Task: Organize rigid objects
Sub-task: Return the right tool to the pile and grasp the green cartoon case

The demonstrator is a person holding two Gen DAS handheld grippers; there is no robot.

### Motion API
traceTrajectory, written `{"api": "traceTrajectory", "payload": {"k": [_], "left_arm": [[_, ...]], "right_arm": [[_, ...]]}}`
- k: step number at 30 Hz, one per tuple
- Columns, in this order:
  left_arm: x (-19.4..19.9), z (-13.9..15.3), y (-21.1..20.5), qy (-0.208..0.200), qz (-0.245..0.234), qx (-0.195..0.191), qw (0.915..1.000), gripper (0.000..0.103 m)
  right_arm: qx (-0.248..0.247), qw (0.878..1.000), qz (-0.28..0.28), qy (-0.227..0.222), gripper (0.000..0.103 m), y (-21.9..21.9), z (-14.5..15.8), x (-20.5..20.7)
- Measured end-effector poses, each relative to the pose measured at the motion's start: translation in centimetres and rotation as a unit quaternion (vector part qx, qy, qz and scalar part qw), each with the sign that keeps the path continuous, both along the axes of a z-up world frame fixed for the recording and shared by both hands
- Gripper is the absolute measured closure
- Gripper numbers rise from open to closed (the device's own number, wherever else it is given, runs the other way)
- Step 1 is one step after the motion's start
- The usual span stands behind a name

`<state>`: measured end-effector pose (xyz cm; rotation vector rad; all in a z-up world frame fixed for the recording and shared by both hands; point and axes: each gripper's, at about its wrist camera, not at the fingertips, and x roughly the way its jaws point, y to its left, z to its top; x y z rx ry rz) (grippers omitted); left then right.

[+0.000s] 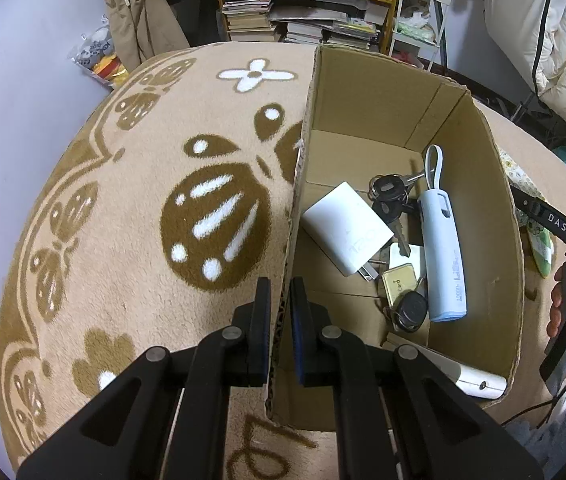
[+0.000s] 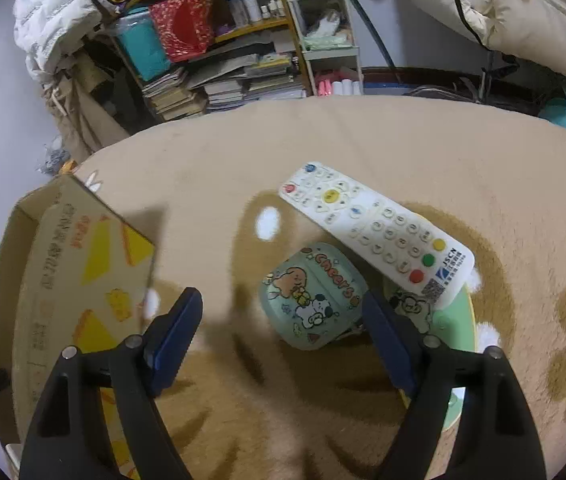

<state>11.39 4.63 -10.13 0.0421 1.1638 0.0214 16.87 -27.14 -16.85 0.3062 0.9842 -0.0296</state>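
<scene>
In the left wrist view, the left gripper (image 1: 281, 312) pinched the near left wall of the cardboard box (image 1: 479, 184), apparently to steady it; inside lay a white charger (image 1: 345, 228), keys (image 1: 389, 196) and a pale blue power bank (image 1: 441, 256).

In the right wrist view, the right gripper (image 2: 283, 336) stood wide and empty, hovering near the mint green case (image 2: 313, 292), with a white remote (image 2: 375, 232) leaning just beyond, both well right of the box.

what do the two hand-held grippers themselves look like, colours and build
Both are matte black plastic with angular linkage arms joined by round silver pivot pins. The left hand-held gripper and the right hand-held gripper each carry flat rectangular fingers faced with dark blue pads. The left wrist view also shows the right unit's black handle lettered "DAS" and a thin black cable.
</scene>
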Motion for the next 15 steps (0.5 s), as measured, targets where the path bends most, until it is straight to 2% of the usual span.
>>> {"api": "traceTrajectory", "payload": {"k": [6, 9, 15], "left_arm": [[-0.1, -0.1, -0.2, -0.002, -0.002, 0.003, 1.0, 0.094], [-0.1, -0.1, -0.2, -0.002, -0.003, 0.004, 1.0, 0.094], [-0.3, -0.1, -0.5, -0.004, -0.007, 0.006, 0.9999, 0.094]], "right_arm": [[0.006, 1.0, -0.01, 0.013, 0.017, -0.5, -0.9, 0.3], [-0.002, 1.0, -0.002, 0.009, 0.027, -0.4, -1.1, 0.5], [0.002, 1.0, 0.004, 0.011, 0.027, -0.4, -1.4, 1.1]]}}
